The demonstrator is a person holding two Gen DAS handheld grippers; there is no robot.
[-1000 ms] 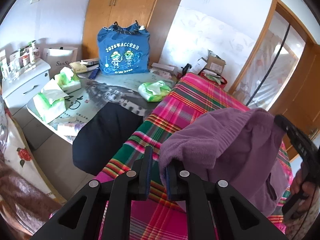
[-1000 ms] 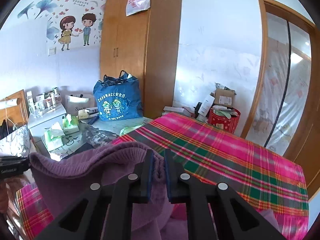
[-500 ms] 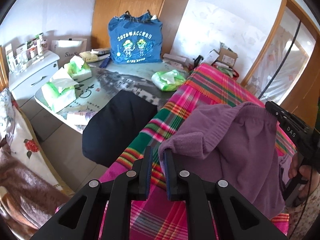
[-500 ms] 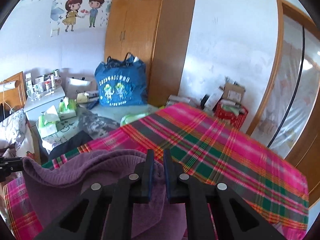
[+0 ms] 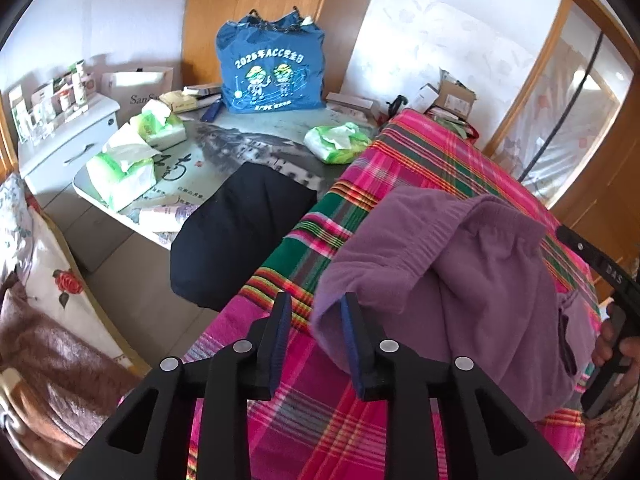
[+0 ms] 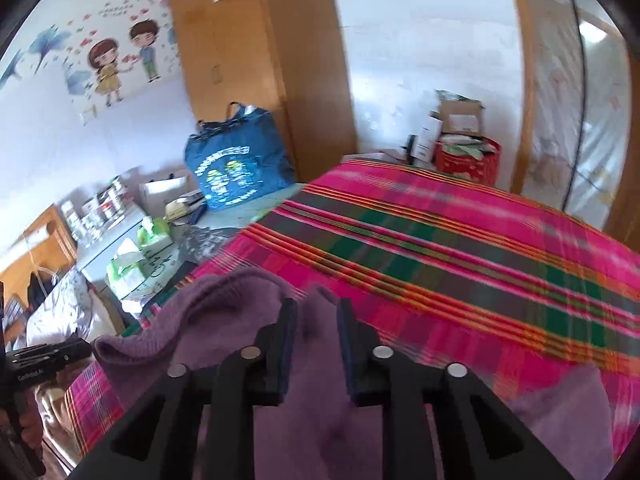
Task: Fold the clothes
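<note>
A purple knit garment (image 5: 448, 280) is seen bunched up over the pink-and-green plaid bedspread (image 5: 424, 152), near the front edge of the bed, and part of it is hanging off the gripper fingers rather than lying flat.

The left gripper (image 5: 314, 332) is spread apart, nothing pinched between the pads. One corner of the purple fabric is draped against the outside of its right finger (image 5: 352, 336), so it's touched but not clamped. Plaid bedspread can be seen straight through the gap.

The right gripper (image 6: 316, 340) is parted too, with purple cloth sitting in the gap and bulging up between the fingers. Whether the cloth is actually squeezed can't be told from the right wrist view, since it's a bit blurred, but the pads look clearly apart. In the left wrist view the right gripper's body is seen at the far right edge, held by a hand (image 5: 618, 350), with the garment drooping from it.

To the left of the bed a low table (image 5: 224, 148) is crowded with green tissue packs (image 5: 120, 168), and a blue tote bag (image 5: 272, 68) is stood at its far side against a wooden wardrobe (image 5: 256, 12). A black cloth (image 5: 236, 232) is draped off the table's near edge, just beside the bedspread.
</note>
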